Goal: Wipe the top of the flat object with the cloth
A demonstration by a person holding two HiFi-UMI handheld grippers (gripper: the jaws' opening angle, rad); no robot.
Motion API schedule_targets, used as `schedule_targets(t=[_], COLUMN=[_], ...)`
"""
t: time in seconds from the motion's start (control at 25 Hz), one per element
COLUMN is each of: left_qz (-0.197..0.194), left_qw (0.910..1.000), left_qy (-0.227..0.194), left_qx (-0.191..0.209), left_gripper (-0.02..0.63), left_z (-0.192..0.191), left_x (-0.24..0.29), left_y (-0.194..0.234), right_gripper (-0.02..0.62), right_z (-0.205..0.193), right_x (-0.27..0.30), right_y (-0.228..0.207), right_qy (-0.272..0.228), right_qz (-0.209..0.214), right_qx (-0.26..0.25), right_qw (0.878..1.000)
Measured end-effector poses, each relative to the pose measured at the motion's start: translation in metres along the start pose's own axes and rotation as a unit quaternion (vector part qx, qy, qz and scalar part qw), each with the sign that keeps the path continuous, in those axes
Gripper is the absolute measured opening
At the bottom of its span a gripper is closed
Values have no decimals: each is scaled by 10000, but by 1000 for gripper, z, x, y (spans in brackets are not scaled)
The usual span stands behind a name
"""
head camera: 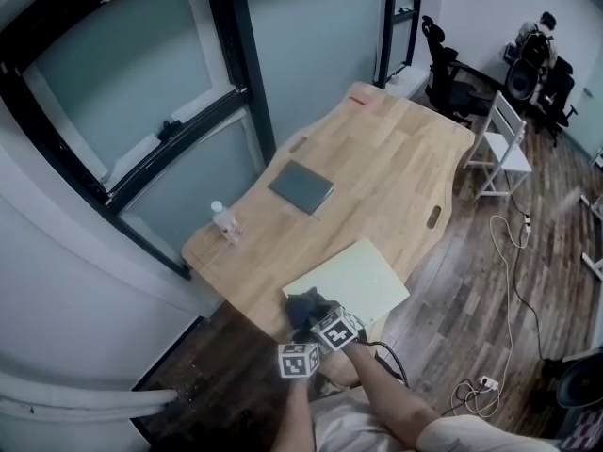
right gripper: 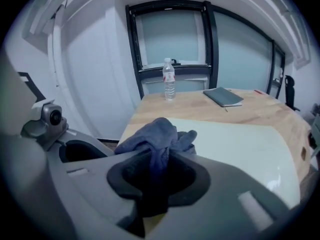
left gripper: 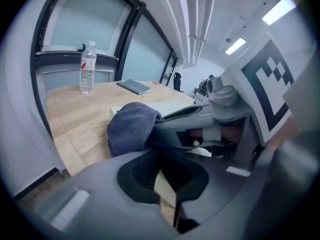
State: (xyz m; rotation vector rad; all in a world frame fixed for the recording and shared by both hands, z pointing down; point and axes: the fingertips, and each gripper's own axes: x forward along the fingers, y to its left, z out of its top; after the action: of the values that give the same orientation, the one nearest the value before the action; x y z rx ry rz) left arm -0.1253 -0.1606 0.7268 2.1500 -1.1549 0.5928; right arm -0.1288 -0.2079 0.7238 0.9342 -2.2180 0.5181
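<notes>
Your right gripper [right gripper: 157, 171] clamps the cloth [right gripper: 157, 134] at the flat board [right gripper: 240, 144]'s near corner. The left gripper [left gripper: 162, 169] is closed on nothing, so the unpinned board may slide as you wipe.

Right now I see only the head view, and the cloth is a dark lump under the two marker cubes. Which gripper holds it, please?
Observer: The right gripper is shut on the cloth; a fold of it runs down between the jaws.
Operator: And the left one, does it grip the cloth too?
Observer: No. The left gripper is shut with nothing between its jaws; the cloth sits just ahead of its tips.
Operator: Is the cloth already on the flat object?
Observer: Yes. In the right gripper view the bunch rests on the near corner of the pale board.
</notes>
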Motion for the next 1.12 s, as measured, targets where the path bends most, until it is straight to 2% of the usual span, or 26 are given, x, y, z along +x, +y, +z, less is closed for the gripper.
schedule_targets(t=[0.16, 0.28, 0.44, 0.64, 0.84, 1.12], left_qz=[25, 123, 424, 720, 1019, 964], left_qw=[9994, 9996, 9991, 9971, 9947, 9949], left_qy=[-137, -76, 69, 161, 10, 165], left_qx=[-314, -227, -2, -160, -164, -237], left_gripper=[7, 6, 7, 6, 8, 8], left_z=[6, 3, 0, 3, 4, 2], left_x=[3, 7, 11, 15, 18, 13], left_y=[2, 1, -3, -6, -6, -10], right_gripper=[84, 84, 83, 83, 83, 83], right_z=[7, 2, -2, 2, 1, -2], right_x=[1, 3, 2, -2, 0, -5], right_y=[-3, -4, -2, -1, -5, 0], right_qy=[46, 40, 88, 304, 88, 374], right_qz=[-91, 4, 301, 667, 874, 1431], right_qx=[104, 85, -223, -674, -812, -1285], right_qw=[9999, 10000, 9993, 9950, 9928, 9806])
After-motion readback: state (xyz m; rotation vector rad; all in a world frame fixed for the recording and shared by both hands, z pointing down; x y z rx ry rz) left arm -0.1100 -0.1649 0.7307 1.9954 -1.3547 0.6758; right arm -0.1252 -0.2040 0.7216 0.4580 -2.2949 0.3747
